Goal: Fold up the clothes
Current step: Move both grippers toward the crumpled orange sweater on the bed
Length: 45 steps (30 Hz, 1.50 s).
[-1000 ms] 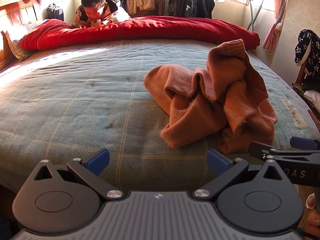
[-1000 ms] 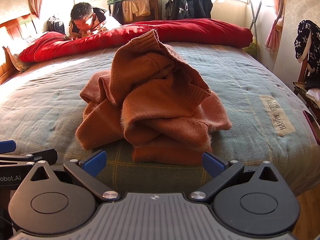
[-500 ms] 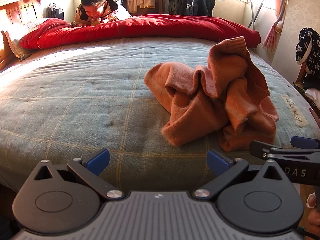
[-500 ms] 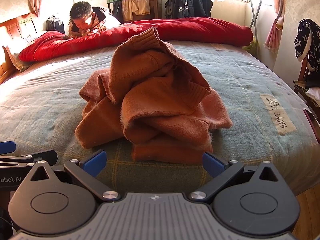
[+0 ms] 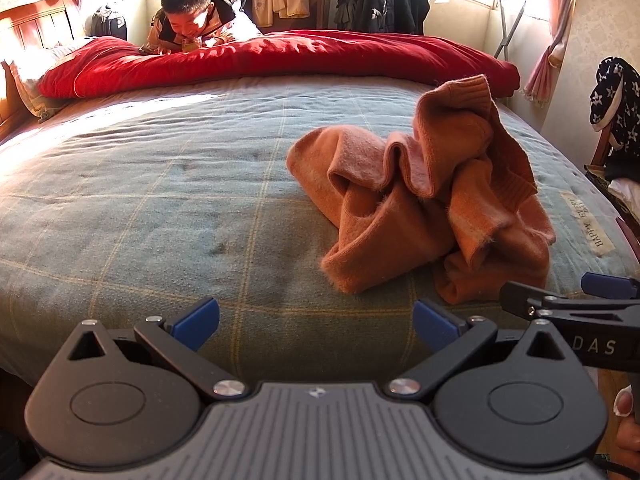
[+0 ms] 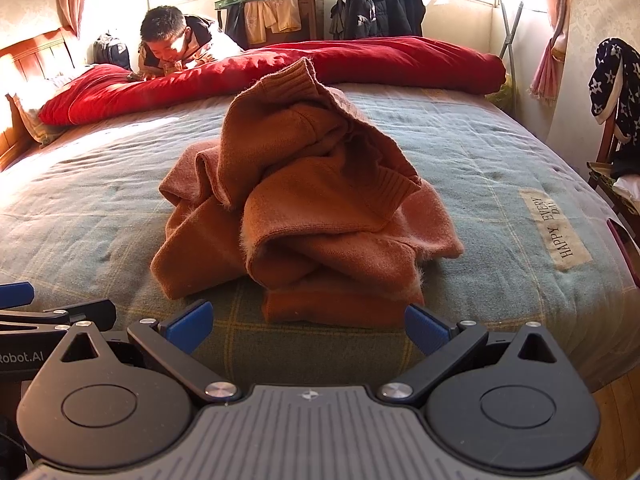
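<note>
Hovering low at frame bottom | both hand-held grippers, left (image 5: 316,318) and right (image 6: 309,322), wide open, empty | sweater (image 6: 304,216) crumpled mid-frame on bed (image 5: 140,200), barely shifted | folding not started

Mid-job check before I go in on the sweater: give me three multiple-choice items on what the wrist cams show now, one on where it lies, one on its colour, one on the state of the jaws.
1. Where does the sweater lie?
A. On the green checked bedspread
B. On top of the red quilt
C. On the chair at the right

2. What colour is the sweater?
A. Navy with stars
B. Orange
C. White

3. How do the jaws of the two grippers stand?
A. Both shut on the sweater
B. Left shut, right open
C. Both open, holding nothing

Answers:
1. A: the crumpled heap rests on the bedspread, well in front of the quilt.
2. B: the knit is orange in both views.
3. C: the blue tips of the left gripper and right gripper stand wide apart, short of the cloth.
</note>
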### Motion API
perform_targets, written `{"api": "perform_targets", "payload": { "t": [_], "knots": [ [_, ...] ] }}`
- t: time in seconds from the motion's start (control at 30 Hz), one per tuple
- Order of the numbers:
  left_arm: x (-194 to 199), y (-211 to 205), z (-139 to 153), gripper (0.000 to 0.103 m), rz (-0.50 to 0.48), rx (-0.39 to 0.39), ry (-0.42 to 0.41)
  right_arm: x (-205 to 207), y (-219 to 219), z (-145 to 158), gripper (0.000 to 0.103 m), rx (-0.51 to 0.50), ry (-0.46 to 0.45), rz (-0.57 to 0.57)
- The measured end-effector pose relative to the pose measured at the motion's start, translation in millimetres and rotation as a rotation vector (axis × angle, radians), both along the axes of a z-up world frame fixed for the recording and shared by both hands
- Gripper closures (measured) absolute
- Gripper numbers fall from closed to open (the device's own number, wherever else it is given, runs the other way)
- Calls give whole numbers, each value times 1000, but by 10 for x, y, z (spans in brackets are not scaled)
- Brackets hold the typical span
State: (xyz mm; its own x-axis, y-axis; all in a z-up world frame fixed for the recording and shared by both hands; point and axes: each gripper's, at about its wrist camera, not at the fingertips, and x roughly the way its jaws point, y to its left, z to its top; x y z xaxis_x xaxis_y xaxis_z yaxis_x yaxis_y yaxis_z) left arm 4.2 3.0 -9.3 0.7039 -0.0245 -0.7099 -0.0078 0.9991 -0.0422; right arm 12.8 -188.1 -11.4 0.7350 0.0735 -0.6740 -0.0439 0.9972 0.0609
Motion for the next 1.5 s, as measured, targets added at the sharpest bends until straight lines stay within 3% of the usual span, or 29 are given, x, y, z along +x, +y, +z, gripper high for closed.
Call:
{"api": "perform_targets", "payload": {
  "t": [1.0, 1.5],
  "knots": [
    [429, -76, -31, 1, -20, 10, 26, 408, -193, -5, 0, 36, 19, 25],
    [654, -99, -97, 1, -59, -9, 45, 604, -337, -47, 0, 152, 34, 45]
  ]
}}
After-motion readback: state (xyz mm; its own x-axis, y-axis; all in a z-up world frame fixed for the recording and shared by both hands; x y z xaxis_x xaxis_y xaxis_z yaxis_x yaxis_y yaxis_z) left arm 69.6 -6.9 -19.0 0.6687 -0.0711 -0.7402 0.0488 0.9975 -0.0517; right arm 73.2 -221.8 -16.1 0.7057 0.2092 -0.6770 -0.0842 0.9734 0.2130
